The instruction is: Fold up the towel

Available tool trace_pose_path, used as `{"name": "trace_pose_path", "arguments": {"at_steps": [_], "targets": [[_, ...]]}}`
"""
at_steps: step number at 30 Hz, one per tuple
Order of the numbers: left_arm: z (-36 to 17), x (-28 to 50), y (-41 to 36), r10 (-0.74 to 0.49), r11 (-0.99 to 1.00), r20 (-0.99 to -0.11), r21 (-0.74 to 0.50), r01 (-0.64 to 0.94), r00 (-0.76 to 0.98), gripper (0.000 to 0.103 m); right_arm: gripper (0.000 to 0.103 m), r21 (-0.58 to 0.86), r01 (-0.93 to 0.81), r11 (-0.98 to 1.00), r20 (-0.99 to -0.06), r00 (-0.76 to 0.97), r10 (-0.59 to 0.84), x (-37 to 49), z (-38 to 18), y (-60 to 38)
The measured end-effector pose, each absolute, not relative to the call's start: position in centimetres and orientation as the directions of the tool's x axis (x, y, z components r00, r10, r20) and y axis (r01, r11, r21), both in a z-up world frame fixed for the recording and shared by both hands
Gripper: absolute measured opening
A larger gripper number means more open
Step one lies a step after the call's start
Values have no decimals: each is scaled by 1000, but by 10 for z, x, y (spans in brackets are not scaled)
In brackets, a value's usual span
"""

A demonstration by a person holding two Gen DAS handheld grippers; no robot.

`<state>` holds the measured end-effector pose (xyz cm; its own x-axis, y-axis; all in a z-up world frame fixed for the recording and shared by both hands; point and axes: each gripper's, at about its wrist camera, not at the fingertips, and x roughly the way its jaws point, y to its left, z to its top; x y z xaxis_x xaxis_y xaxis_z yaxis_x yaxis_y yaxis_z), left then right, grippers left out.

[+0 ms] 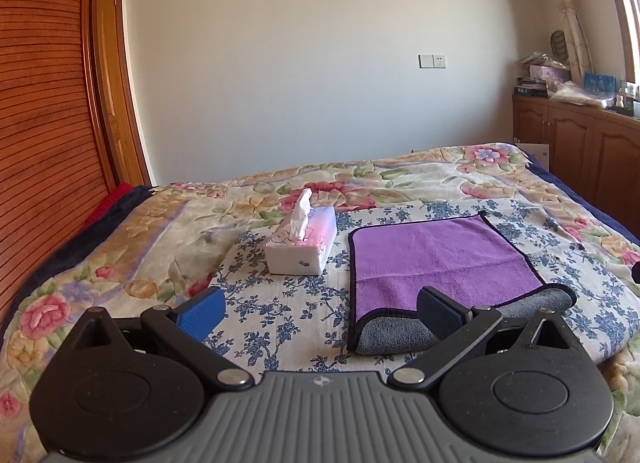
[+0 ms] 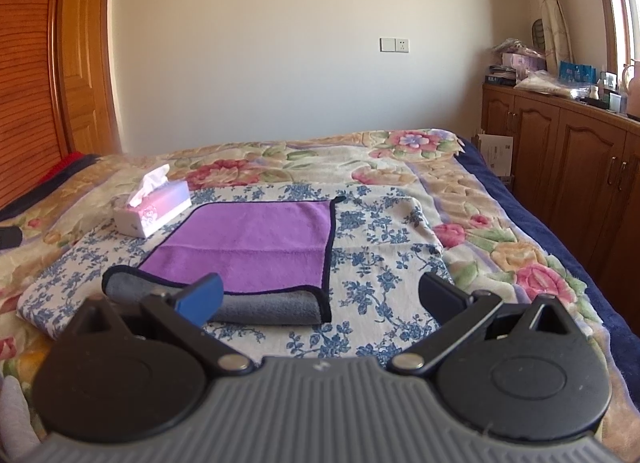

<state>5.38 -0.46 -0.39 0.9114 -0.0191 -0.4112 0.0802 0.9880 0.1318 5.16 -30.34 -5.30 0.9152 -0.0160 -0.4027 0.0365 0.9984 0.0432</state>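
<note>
A purple towel (image 1: 436,259) with a dark border lies flat on the blue-flowered cloth on the bed; its near edge is rolled over, showing a grey underside (image 1: 396,333). It also shows in the right wrist view (image 2: 252,243), grey roll (image 2: 264,305) nearest me. My left gripper (image 1: 320,313) is open, hovering just before the towel's near left corner, its right finger over the grey roll. My right gripper (image 2: 320,297) is open, near the towel's near right corner, its left finger over the grey roll. Neither holds anything.
A white and pink tissue box (image 1: 302,241) stands just left of the towel, also in the right wrist view (image 2: 154,211). The floral bedspread (image 1: 460,171) surrounds the cloth. Wooden cabinets (image 2: 560,151) stand to the right, a slatted wooden headboard (image 1: 40,143) to the left.
</note>
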Motion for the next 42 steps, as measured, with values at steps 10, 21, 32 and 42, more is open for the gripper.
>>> {"name": "trace_pose_path", "arguments": {"at_steps": [10, 21, 32, 42], "targets": [[-6, 75, -9, -34, 986, -430, 131, 100, 902, 103, 103, 18, 1, 1000, -440, 898, 7, 66, -59, -300], [-15, 96, -12, -46, 983, -455, 136, 121, 889, 103, 103, 2, -26, 1000, -471, 882, 24, 81, -65, -298], [-31, 117, -18, -66, 976, -499, 148, 160, 864, 103, 103, -8, -48, 999, -494, 869, 38, 101, -70, -298], [-44, 140, -21, -82, 974, -546, 133, 183, 834, 103, 103, -9, -54, 998, -505, 862, 42, 122, -74, -301]]}}
